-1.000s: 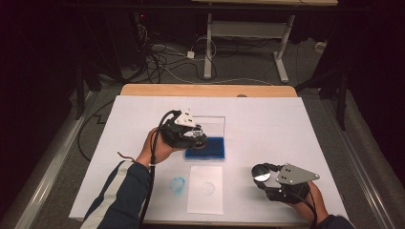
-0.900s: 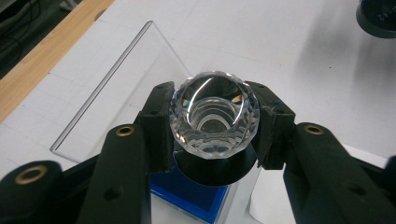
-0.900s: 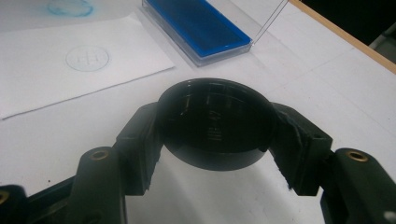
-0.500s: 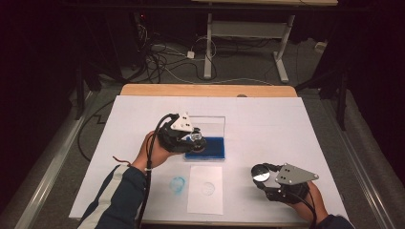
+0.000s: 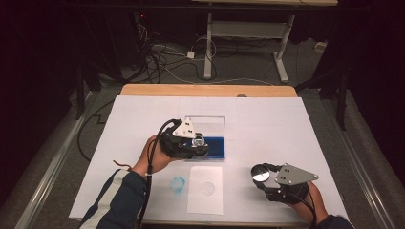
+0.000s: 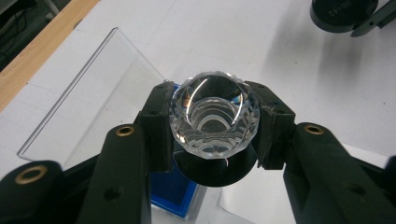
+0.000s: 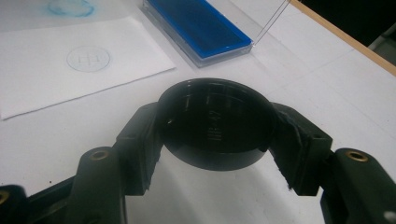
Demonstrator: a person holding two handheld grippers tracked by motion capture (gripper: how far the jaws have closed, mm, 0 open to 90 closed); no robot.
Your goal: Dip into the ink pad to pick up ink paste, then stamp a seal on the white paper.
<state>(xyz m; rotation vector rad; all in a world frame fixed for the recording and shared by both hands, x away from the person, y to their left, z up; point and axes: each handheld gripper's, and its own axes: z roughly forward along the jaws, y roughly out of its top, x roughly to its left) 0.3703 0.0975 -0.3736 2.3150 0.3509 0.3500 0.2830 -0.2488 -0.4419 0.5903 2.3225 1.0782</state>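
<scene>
My left gripper (image 5: 199, 142) is shut on a stamp with a clear faceted crystal knob (image 6: 214, 115) and a black round base, held just over the near left end of the blue ink pad (image 5: 217, 146). The pad lies in a clear case whose lid (image 5: 206, 126) stands open. At the front right my right gripper (image 5: 261, 173) is shut on a black round cap (image 7: 215, 123), a little above the table. A white paper sheet (image 5: 206, 200) with a faint stamped circle (image 7: 88, 59) lies between the two grippers.
A blue ink smudge (image 5: 177, 183) marks the white table cover left of the sheet. The wooden table edge (image 5: 205, 89) runs along the far side. Cables and a desk frame lie on the dark floor beyond.
My left gripper with the stamp has drifted slightly toward the near side of the ink pad. The right gripper has stayed almost still.
</scene>
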